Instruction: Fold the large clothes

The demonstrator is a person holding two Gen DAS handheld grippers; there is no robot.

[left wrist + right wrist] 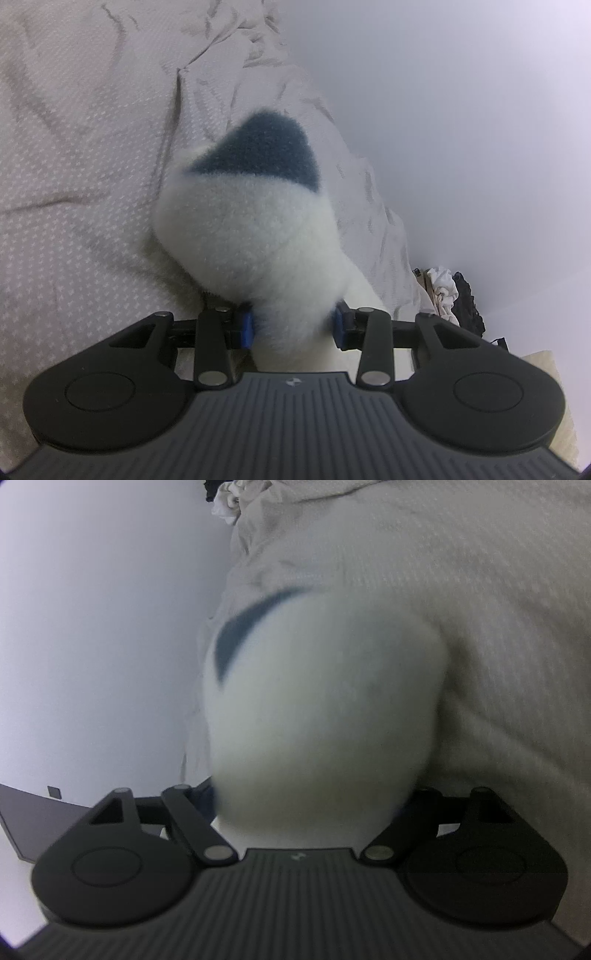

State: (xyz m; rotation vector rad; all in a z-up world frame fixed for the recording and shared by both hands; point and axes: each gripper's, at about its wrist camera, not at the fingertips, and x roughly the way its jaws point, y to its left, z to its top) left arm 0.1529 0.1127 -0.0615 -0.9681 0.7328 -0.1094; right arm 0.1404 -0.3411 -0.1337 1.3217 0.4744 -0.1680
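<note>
Left gripper (293,328) pinches a bunch of white fleece (255,240), mid-frame over the bedspread (74,184). Right gripper (310,805) has fleece (325,709) between wide jaws; I can't tell if it grips. I'd confirm that hold, then lift both evenly.

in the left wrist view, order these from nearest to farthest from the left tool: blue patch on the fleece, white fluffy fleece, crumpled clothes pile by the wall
1. White fluffy fleece garment, between the left tool's pads.
2. Blue patch, at the fleece's far top end.
3. Crumpled white and black clothes pile, off right by the wall; its order against the patch is a close call.
</note>
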